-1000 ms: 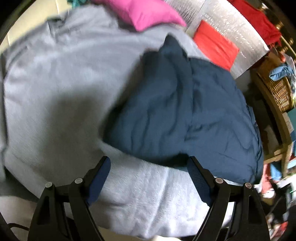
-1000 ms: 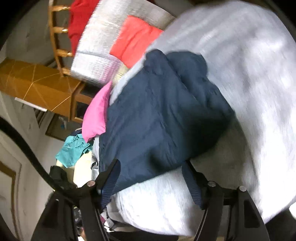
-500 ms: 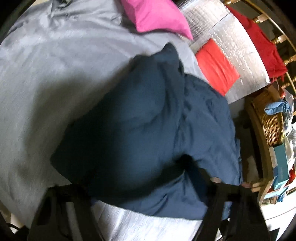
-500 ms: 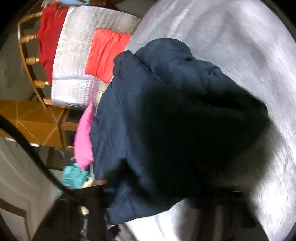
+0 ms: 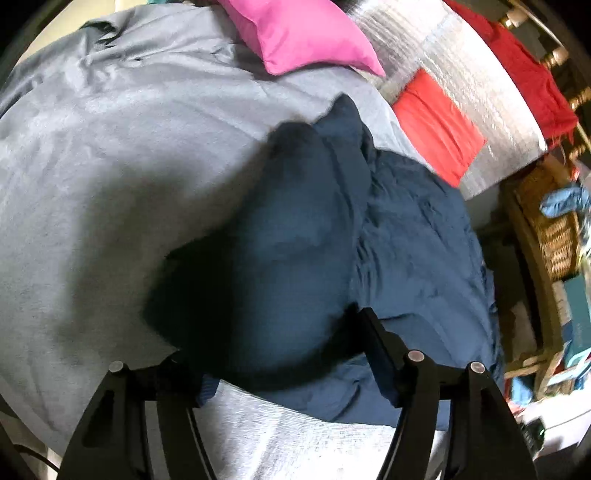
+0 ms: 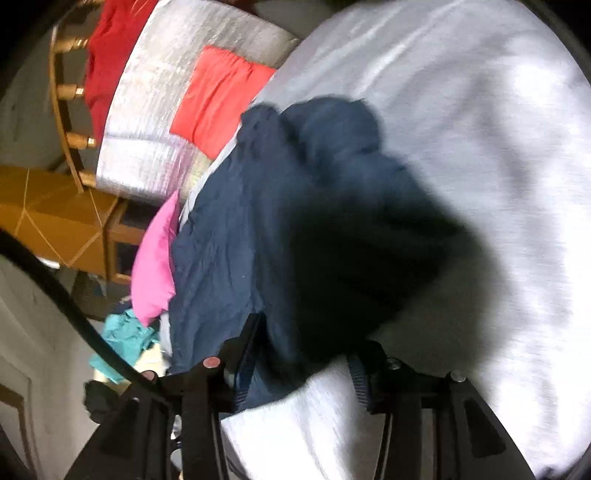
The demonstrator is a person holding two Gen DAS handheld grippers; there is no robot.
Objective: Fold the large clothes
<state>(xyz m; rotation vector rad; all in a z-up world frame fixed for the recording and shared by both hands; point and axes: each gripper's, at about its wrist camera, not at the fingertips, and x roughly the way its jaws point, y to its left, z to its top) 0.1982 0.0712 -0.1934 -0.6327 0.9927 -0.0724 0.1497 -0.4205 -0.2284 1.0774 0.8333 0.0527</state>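
The navy garment (image 5: 314, 251) lies bunched on the grey bedspread (image 5: 110, 166), a pink pillow (image 5: 303, 33) beyond it and a red cloth (image 5: 439, 122) on silver sheeting beside. The left gripper (image 5: 280, 354) and right gripper (image 6: 306, 354) both stand spread open, fabric bulging between their fingers.

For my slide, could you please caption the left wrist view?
Left tool, open, poised over a bunched navy garment on a grey sheet.

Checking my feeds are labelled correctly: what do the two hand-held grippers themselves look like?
Both look alike: the left hand-held gripper and right hand-held gripper have black angular linkage arms with round pivot pins and dark blue ribbed pads inside the fingers. The left's pins are silvery; one right pin looks reddish. A black cable curves past the right one. No sleeves show.
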